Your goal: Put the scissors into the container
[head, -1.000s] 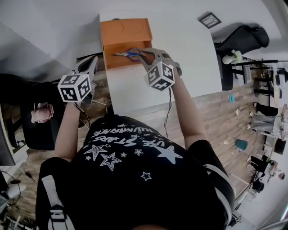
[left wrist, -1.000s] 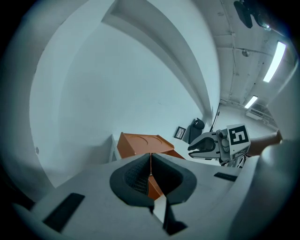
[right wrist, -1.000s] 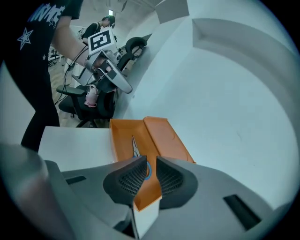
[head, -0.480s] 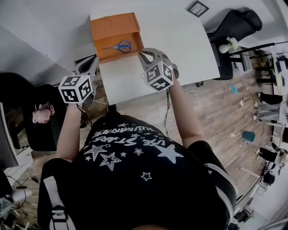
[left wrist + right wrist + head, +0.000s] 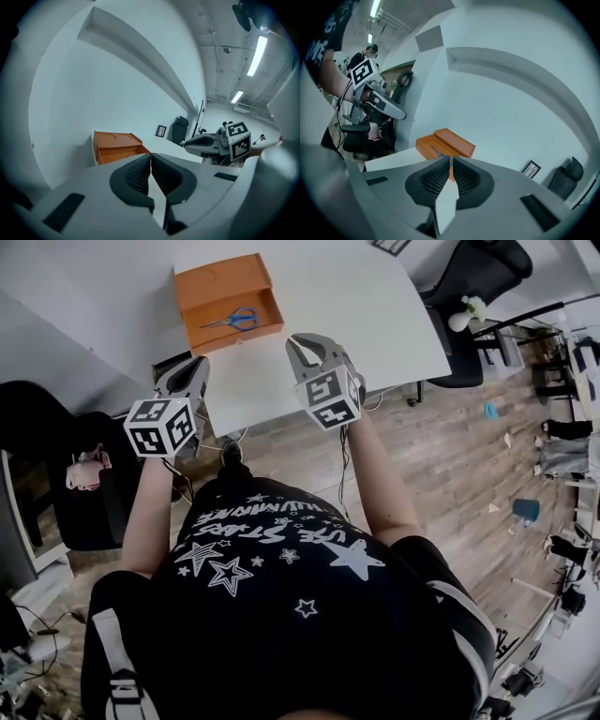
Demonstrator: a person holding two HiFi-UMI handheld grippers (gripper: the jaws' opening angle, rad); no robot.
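Scissors [image 5: 231, 320] lie in the orange container [image 5: 211, 285], 11 o'clock on the surface [image 5: 366, 306]. I read left tool [image 5: 195, 367] and right tool [image 5: 307, 341] both closed, empty.

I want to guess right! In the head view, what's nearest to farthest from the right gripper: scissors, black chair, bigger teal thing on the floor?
1. Scissors, inside the orange container, ahead-left.
2. Black chair, beyond the table's right end.
3. Bigger teal thing, on the floor, far right.
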